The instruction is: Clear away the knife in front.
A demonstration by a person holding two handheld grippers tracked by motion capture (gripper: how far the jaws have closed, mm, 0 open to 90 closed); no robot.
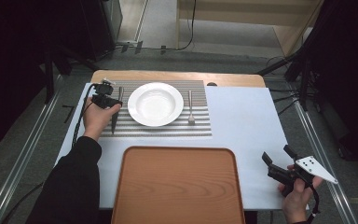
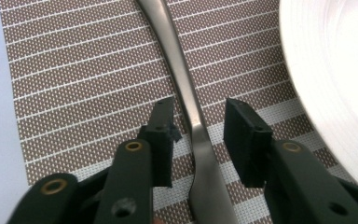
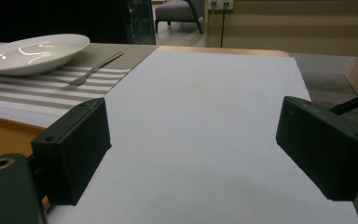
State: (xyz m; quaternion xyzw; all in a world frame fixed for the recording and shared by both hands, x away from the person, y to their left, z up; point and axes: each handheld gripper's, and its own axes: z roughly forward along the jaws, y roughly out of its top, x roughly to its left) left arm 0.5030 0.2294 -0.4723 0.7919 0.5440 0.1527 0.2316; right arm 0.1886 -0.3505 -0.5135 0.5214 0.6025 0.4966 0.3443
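While the left gripper (image 2: 198, 123) hangs low over the striped placemat (image 1: 200, 128), its jaws straddle the handle of a piece of silver cutlery (image 2: 186, 93) lying just left of the white plate (image 1: 155, 103), with a narrow gap visible on each side, so the pads are not yet pressing it. At the near right corner of the table (image 1: 251, 121), the right gripper (image 3: 191, 154) rests with jaws spread wide and nothing between them, well apart from the fork (image 1: 191, 109) and beside the wooden tray (image 1: 177, 186).
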